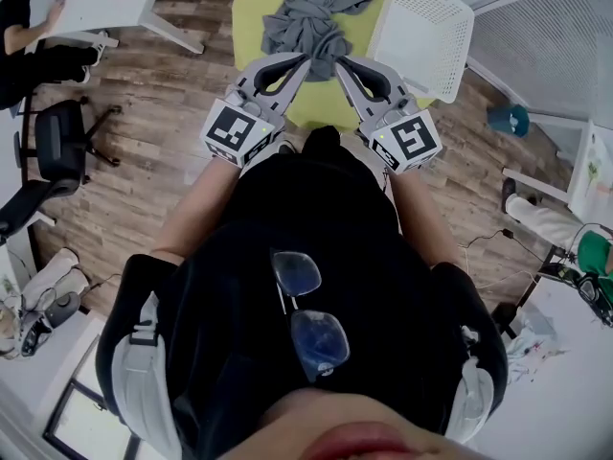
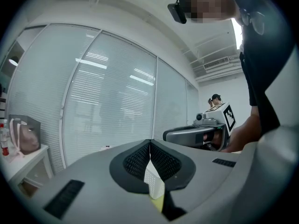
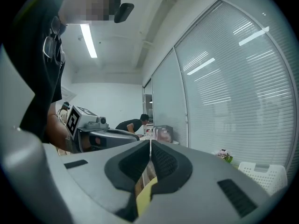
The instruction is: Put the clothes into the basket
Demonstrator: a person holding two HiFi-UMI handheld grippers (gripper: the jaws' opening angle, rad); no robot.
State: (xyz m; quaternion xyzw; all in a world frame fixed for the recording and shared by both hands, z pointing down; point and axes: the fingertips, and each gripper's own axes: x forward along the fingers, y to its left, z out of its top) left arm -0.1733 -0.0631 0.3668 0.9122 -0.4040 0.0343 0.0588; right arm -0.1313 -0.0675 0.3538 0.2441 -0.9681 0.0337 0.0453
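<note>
Grey clothes (image 1: 311, 17) sit in a heap on the yellow table (image 1: 247, 17), w/ the white basket (image 1: 426, 27) tipped on its side just beside them, to the right. My left gripper (image 1: 305, 59) & right gripper (image 1: 339, 63) point at the heap's near edge, tips close to each other. Can't tell if they touch cloth. Both have jaws pressed together, nothing btwn them. Wood floor (image 1: 163, 75) all round, office chair (image 1: 62, 147) off to the left.

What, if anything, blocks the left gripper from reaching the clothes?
Nothing visible, so probably yes: the left gripper points at the clothes on the table, close by; its shut jaws must open first.
</note>
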